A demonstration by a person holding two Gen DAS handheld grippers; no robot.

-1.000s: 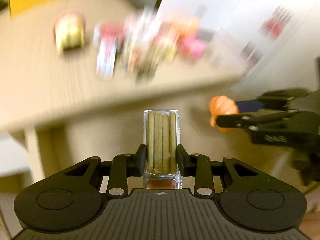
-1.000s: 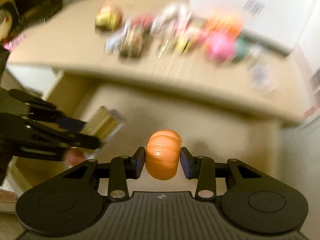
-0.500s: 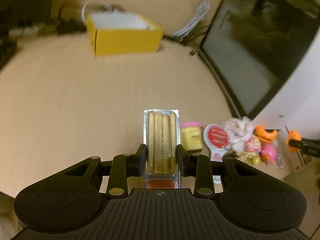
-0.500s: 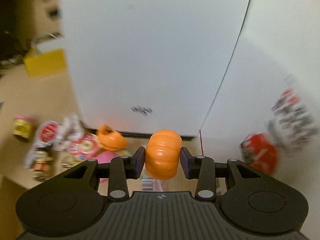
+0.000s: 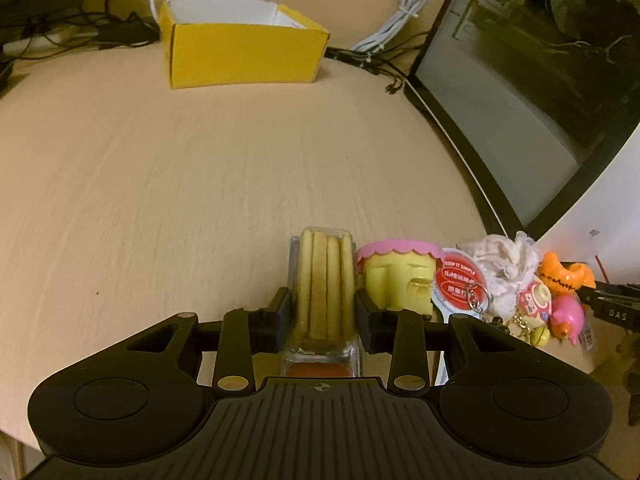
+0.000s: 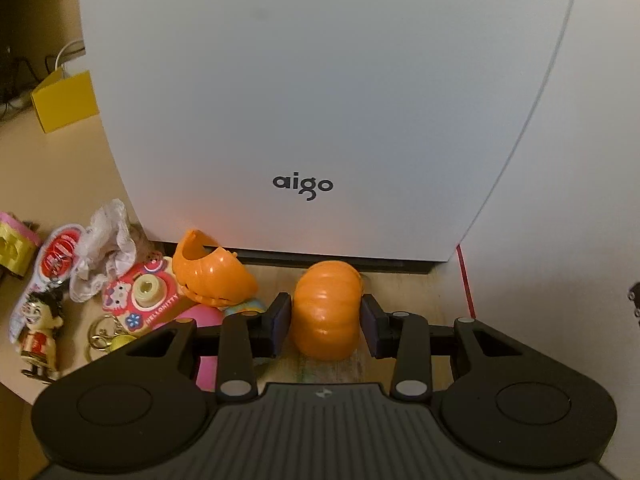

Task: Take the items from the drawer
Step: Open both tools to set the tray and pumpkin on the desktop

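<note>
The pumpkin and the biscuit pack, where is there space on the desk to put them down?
Lots of bare desk between the yellow box and the biscuit pack. Crowded: the toy pile left of the pumpkin, below the white case.

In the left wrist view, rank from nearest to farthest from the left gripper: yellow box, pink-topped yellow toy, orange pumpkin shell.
From the left gripper:
1. Pink-topped yellow toy, just right of the fingers.
2. Orange pumpkin shell, farther right, by the white case.
3. Yellow box, far across the table.

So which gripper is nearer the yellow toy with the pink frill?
Left. The left gripper sits right beside the yellow toy; the right gripper is farther, past the trinket pile.
</note>
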